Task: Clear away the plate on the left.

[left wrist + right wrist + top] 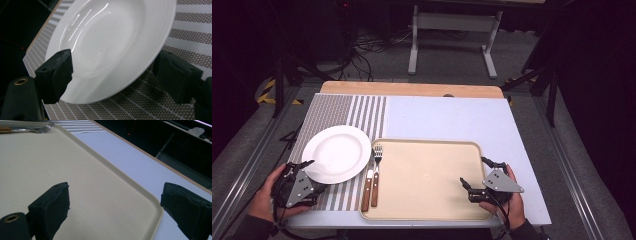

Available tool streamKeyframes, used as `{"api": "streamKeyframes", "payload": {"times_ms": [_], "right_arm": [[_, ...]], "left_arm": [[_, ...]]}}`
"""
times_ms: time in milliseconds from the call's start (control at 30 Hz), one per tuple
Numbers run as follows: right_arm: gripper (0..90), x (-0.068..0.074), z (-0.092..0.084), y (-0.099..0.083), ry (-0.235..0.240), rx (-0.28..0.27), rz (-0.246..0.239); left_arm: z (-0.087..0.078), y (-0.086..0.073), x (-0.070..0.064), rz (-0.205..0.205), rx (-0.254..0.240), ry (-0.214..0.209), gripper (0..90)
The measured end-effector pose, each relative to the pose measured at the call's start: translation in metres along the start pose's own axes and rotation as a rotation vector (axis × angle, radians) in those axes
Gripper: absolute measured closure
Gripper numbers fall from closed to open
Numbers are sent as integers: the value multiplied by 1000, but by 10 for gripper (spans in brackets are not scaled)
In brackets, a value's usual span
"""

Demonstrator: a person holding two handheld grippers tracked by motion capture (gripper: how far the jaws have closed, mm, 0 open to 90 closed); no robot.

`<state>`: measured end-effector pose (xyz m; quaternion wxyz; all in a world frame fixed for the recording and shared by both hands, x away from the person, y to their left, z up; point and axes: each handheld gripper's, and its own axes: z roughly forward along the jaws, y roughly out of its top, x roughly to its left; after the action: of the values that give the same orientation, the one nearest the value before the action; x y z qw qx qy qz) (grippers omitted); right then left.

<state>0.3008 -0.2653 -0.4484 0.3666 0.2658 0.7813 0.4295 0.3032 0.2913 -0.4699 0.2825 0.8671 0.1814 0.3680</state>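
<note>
A dark room with cables on the floor and a white-legged stand lies beyond the surface [452, 120], which is pale blue with a wooden far edge. In the high view a striped placemat [357, 112] covers the surface's left part, and a beige tray [424, 180] sits just right of it. The white plate [336, 153] is round, glossy and plain, with a broad rim around a shallow well; it lies flat on the placemat, just left of the tray. A fork [376, 172] and a wooden-handled knife [368, 182] lie side by side in the tray's left edge. The left tool [312, 175] is at the plate's near-left rim, spread around it. The right tool [473, 175] sits over the tray's right edge, spread wide.

In the left gripper view the plate [107, 42] shows bright reflections in its well; one jaw is over the rim's top and the other beside its edge above the placemat [190, 32], neither pressing on it.

In the right gripper view the tray's rim [140, 187] passes between the spread jaws, one over the tray and one over the blue surface [130, 157], with the fork [42, 129] at the tray's far end.
</note>
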Motion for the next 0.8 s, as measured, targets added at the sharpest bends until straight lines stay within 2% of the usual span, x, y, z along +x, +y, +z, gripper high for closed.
{"api": "streamKeyframes", "payload": {"times_ms": [67, 100, 200, 267, 433, 533, 567, 667, 800], "right_arm": [[94, 2, 2, 0, 8, 8, -4], [94, 2, 2, 0, 13, 13, -11], [94, 5, 4, -1, 18, 25, -21], [94, 5, 5, -1, 18, 28, -22], [94, 6, 7, -2, 22, 41, -24], [95, 8, 9, -2, 28, 51, -32], [95, 9, 9, -2, 27, 54, -37], [95, 11, 10, -2, 30, 56, -44], [95, 12, 11, -2, 39, 59, -46]], "left_arm": [[2, -1, 1, 45, 27, 27, 179], [4, -3, 1, 53, 35, 18, 182], [9, -6, 1, 58, 37, 16, 180], [14, -6, 1, 79, 60, 37, 180], [22, -7, 5, 82, 47, 69, 207], [26, -4, 5, 106, 55, 90, 207], [25, -2, 3, 135, 65, 91, 222], [25, 2, -4, 223, 94, 77, 393], [25, 6, -8, 290, 132, 66, 526]]}}
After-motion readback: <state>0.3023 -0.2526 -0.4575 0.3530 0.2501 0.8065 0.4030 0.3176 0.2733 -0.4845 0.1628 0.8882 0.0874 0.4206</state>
